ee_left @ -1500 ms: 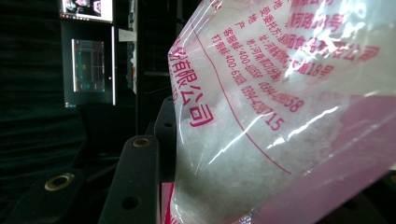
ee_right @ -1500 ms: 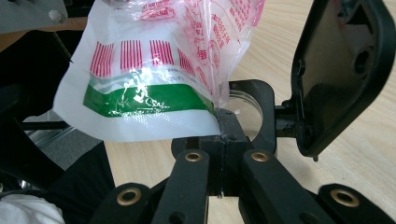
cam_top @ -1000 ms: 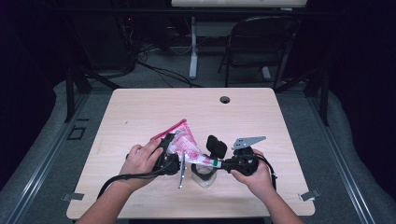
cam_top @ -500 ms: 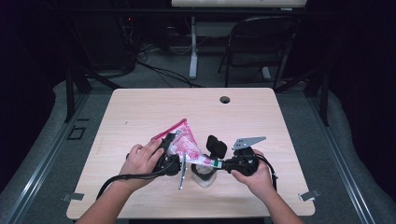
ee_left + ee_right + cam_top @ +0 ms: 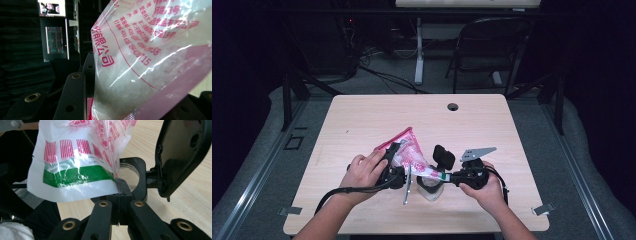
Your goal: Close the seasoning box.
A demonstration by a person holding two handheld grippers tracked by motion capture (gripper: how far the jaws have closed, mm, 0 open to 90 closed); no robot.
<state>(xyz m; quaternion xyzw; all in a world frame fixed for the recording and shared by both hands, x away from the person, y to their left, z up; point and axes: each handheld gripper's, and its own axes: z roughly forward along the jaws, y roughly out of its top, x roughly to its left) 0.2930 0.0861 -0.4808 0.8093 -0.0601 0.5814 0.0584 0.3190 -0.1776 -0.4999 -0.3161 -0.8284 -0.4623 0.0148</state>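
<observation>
Both grippers grasp the bag (image 5: 408,152): the left gripper (image 5: 392,165) clamps its pink-edged upper part at ten o'clock, and the right gripper (image 5: 119,195) pinches the green-striped lower corner, jaws closed on the film. That corner hangs over the jar (image 5: 130,173), whose black lid (image 5: 181,157) stands flipped open at two o'clock. Pouring looks in hand; next, tilt the bag so its white grains (image 5: 117,82) run toward the pinched corner.

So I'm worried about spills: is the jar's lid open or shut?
Open. In the right gripper view the black lid stands flipped up beside the jar, whose mouth shows bare under the bag.
</observation>
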